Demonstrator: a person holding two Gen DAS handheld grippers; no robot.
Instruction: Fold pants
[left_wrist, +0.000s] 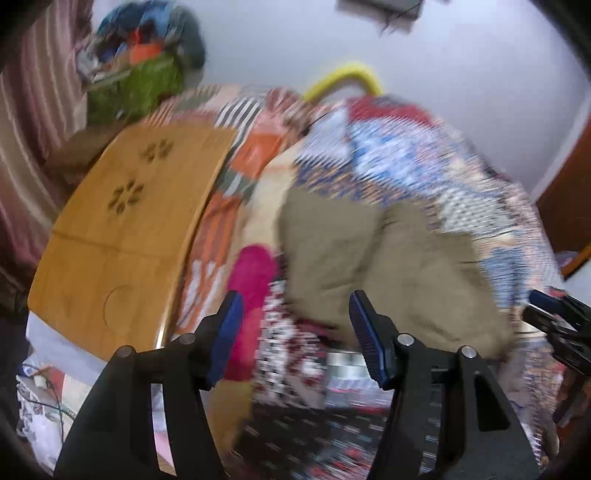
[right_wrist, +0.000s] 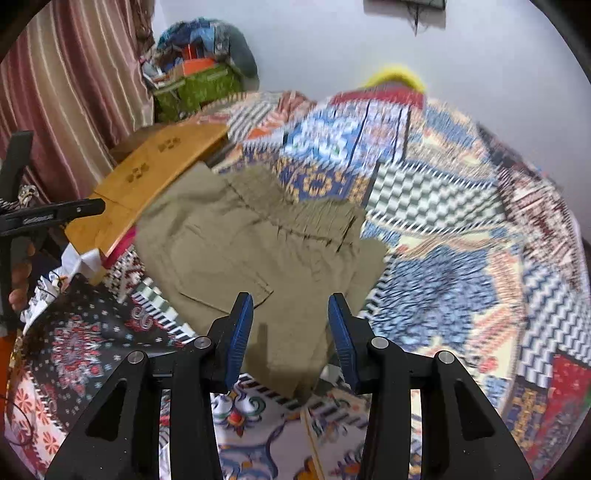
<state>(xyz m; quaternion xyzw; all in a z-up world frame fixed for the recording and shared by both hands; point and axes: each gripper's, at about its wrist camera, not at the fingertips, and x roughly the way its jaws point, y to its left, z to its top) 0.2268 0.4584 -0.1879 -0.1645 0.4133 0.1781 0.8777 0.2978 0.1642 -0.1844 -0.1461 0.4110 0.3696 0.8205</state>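
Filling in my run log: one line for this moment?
left gripper: open, empty | right gripper: open, empty | khaki pants: on patchwork bedspread, not gripped

A home bedroom: a bed under a multicoloured patchwork quilt (right_wrist: 443, 229), striped maroon curtains (right_wrist: 74, 92) upper left, a small bamboo lap table (left_wrist: 122, 229).
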